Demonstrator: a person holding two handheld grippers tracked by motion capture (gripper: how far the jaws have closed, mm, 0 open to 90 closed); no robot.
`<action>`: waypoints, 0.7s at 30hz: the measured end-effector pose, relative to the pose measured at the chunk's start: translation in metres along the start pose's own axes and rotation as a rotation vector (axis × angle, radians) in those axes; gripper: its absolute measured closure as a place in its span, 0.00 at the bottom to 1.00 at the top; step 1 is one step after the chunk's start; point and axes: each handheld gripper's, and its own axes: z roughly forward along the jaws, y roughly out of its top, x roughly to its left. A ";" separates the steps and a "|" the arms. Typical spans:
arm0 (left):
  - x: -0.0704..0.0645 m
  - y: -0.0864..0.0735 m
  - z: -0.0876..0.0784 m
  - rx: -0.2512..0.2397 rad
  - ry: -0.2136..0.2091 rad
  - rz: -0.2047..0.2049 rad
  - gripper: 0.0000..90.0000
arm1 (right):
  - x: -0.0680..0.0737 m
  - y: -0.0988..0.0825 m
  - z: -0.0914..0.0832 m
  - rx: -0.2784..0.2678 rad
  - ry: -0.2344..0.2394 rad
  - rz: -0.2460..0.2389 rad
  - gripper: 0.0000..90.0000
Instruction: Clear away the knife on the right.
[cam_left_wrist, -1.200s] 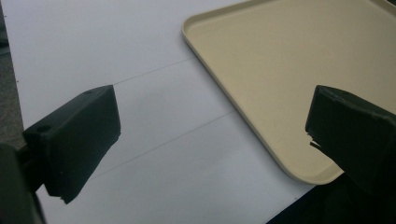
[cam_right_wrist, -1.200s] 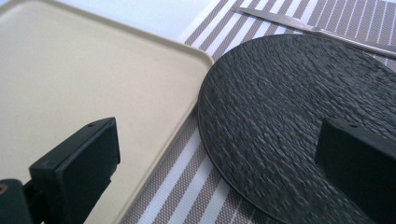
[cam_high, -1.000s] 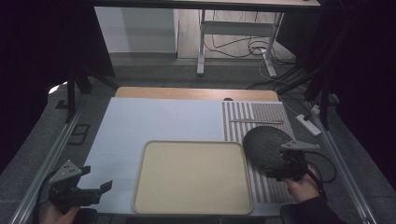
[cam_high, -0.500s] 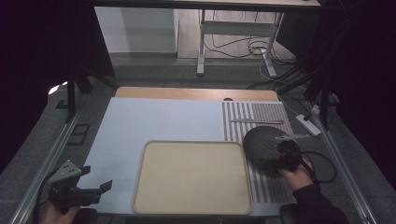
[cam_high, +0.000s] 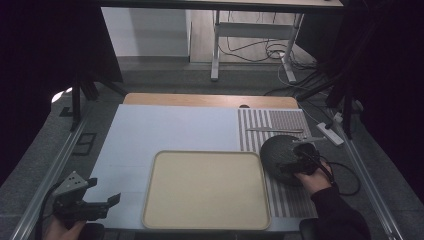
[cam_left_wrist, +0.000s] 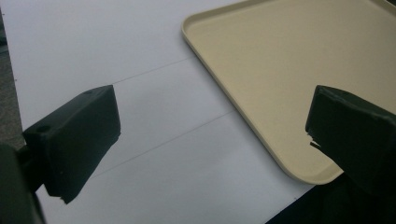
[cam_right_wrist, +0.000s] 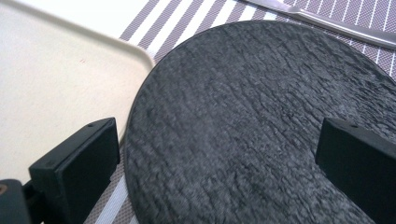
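Note:
A dark, rough round plate (cam_high: 276, 150) lies on the striped placemat (cam_high: 280, 120), its left edge beside the beige tray (cam_high: 207, 190). My right gripper (cam_high: 289, 164) reaches over the plate's near right side. In the right gripper view the plate (cam_right_wrist: 252, 116) spreads between the two wide-apart jaws of the open right gripper (cam_right_wrist: 215, 172), with the left jaw just off its rim. My left gripper (cam_high: 106, 191) hangs open at the table's front left. In the left gripper view it (cam_left_wrist: 210, 135) holds nothing over the white mat, near the tray's corner (cam_left_wrist: 289, 70).
A metal knife (cam_high: 275, 130) lies across the placemat just behind the plate, also seen in the right gripper view (cam_right_wrist: 327, 23). A pale mat (cam_high: 170, 127) covers the left and middle of the table. A cable trails from the right hand's gripper.
My right gripper has crept forward and left over the plate's near side. The plate, the tray and the left gripper have stayed put.

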 end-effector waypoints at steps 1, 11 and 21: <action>0.000 0.000 0.000 0.000 0.000 0.000 0.03 | -0.004 0.002 0.003 -0.001 -0.001 0.013 0.01; 0.000 0.000 0.000 0.000 -0.001 -0.003 0.03 | -0.021 0.016 0.017 0.001 -0.019 0.044 0.01; 0.001 0.000 0.000 -0.001 -0.001 -0.005 0.03 | -0.039 0.033 0.033 0.030 -0.063 0.037 0.01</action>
